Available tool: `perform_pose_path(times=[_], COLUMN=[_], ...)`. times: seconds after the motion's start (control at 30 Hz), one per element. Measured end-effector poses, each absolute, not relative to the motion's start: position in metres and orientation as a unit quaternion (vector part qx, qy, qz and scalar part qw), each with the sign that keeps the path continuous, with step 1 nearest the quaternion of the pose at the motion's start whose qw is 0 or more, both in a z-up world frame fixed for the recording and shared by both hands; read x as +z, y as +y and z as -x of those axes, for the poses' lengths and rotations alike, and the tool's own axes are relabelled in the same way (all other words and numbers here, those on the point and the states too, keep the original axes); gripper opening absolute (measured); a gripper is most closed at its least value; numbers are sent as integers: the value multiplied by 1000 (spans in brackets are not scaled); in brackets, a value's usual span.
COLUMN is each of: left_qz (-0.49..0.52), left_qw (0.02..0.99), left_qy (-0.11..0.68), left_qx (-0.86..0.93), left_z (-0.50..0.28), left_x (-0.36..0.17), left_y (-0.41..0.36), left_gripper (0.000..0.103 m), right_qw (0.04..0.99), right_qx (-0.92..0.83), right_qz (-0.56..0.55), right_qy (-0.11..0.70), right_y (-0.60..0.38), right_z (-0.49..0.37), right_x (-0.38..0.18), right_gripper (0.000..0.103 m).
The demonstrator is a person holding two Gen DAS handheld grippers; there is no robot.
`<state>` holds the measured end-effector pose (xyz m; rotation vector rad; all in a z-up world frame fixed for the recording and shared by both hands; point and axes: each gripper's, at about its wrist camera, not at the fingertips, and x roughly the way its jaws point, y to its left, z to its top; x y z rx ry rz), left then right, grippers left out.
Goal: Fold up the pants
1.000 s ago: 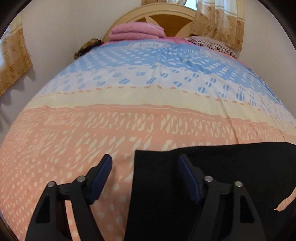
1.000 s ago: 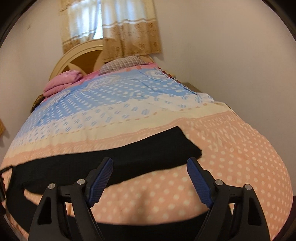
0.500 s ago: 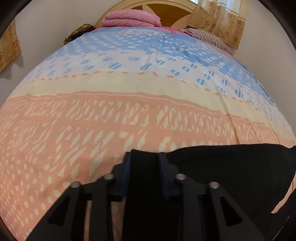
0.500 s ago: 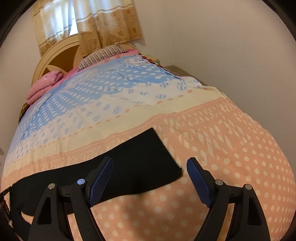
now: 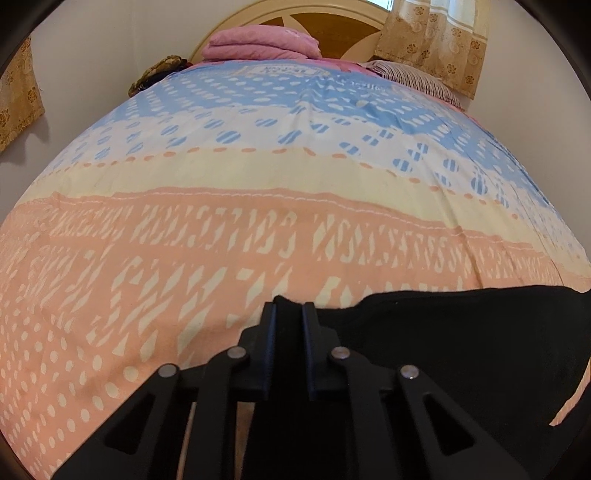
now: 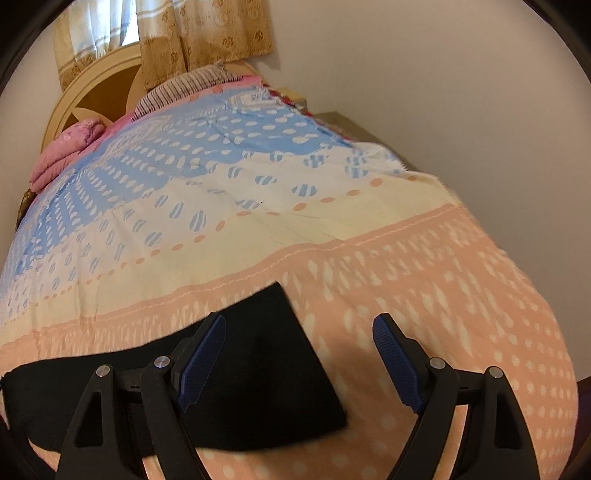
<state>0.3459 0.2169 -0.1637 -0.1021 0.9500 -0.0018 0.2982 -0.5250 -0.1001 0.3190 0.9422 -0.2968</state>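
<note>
Black pants [image 5: 461,350] lie flat across the near, peach-patterned end of the bedspread [image 5: 258,192], running sideways close to the bed's foot edge, well away from the headboard end. Left gripper [image 5: 289,314] has just been closing and now pinches a raised corner of the pants' end toward the bed's left side; black cloth pokes up between the two pads, jaws nearly together. In the right wrist view the other end of the pants [image 6: 266,354] finishes in a squared edge short of the bed's right side edge, resting on the peach dotted band of the bedspread [image 6: 424,288]. Right gripper [image 6: 299,350] is spread wide above that end; its left blue pad sits over the black cloth, right pad over bare bedspread, squared edge between them, nothing clamped. Whether the pads touch the fabric, can't tell. At the head end: folded pink blanket [image 5: 262,46] against the wooden headboard [image 5: 332,26], striped pillow [image 5: 413,79] at the right corner, patterned curtain [image 5: 432,40] behind it. Something dark and mottled [image 5: 159,72] at the far left corner, too small to identify.
</note>
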Motion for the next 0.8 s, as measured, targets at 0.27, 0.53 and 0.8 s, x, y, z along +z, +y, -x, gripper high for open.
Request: perform_pose_path(times=[0.27,0.53,0.8], left_qz=[39,41,8], left_qw=[889,889,892], left_qy=[457,457,452], left_qx=[10,10,6], left_z=[-347,-347,-344], left_x=[-164,-162,-161], left_y=[214,212,202], left_gripper=[19,28,13], right_qw=[851,851,857], right_qx=[-129,-107,-106], right_qz=[-140,-133,-115], right_qy=[490,496,491], right_y=[-519,-518,-513], right_z=[-332,-334,-329], right_x=[-128,-136,-133], right_gripper=[83,29,11])
